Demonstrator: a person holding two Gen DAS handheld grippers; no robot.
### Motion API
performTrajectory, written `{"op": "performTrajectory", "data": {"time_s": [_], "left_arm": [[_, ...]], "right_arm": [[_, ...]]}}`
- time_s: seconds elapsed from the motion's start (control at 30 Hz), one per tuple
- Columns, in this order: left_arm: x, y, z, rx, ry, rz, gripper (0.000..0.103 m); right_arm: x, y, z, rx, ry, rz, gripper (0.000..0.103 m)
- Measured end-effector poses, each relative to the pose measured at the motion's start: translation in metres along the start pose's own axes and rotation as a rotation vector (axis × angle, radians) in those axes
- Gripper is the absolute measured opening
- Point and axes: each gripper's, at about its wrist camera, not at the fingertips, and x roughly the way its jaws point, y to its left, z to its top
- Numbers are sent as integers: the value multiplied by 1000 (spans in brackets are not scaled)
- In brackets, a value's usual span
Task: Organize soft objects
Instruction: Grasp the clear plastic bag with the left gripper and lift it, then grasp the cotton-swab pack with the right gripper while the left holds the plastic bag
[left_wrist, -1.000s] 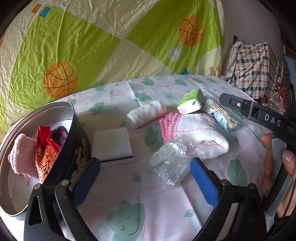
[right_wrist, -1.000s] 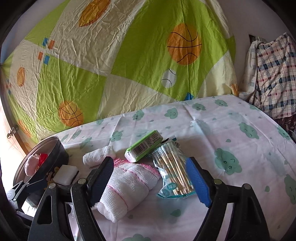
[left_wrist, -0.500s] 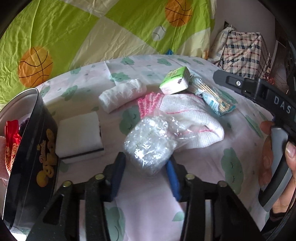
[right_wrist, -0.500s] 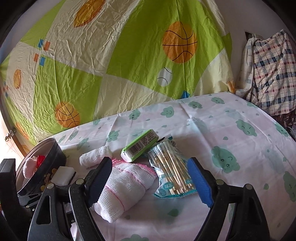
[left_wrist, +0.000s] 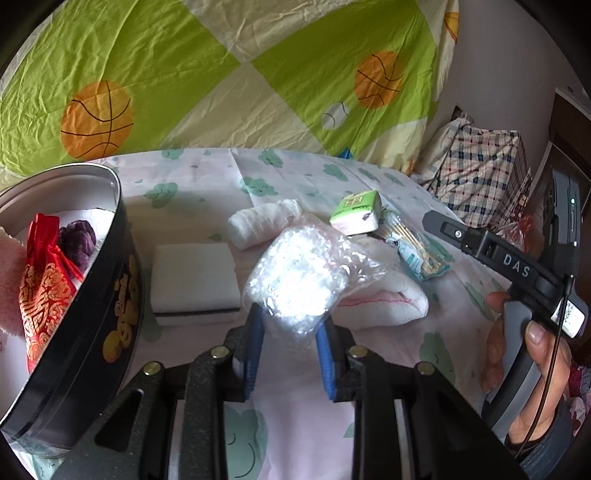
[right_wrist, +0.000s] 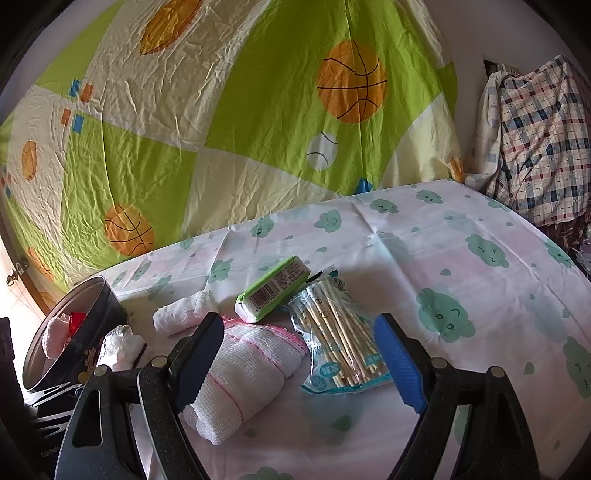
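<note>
Two blue fingers of the left gripper (left_wrist: 291, 343) squeeze the crinkly plastic bag (left_wrist: 295, 280), likely light, squishy and slippery, held low; the right gripper (right_wrist: 299, 362) hangs wide open.

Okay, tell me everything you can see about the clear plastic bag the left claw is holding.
The clear plastic bag is crinkled, glossy film around a white filling, its contents unclear. The left claw, shut on its lower end, holds it above the cloud-print sheet, in front of the white knit cloth, beside the white sponge.
</note>
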Motion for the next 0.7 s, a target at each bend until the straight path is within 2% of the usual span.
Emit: {"op": "performTrajectory", "data": {"time_s": [0.23,0.37,0.53,0.7], "left_arm": [[-2,3,3,-3,-16,32,23],[1,1,10,27,-37,57,22],[2,10,12,-7,-37,14,22],[-3,10,12,-10,-60,-4,22]], "right_arm": [[8,-6,1,26,31,12,85],[11,-3,11,-56,12,-61,85],[26,-11,26,-89,45,-103,85],[39,-20,24,-70,78,-111,85]]}}
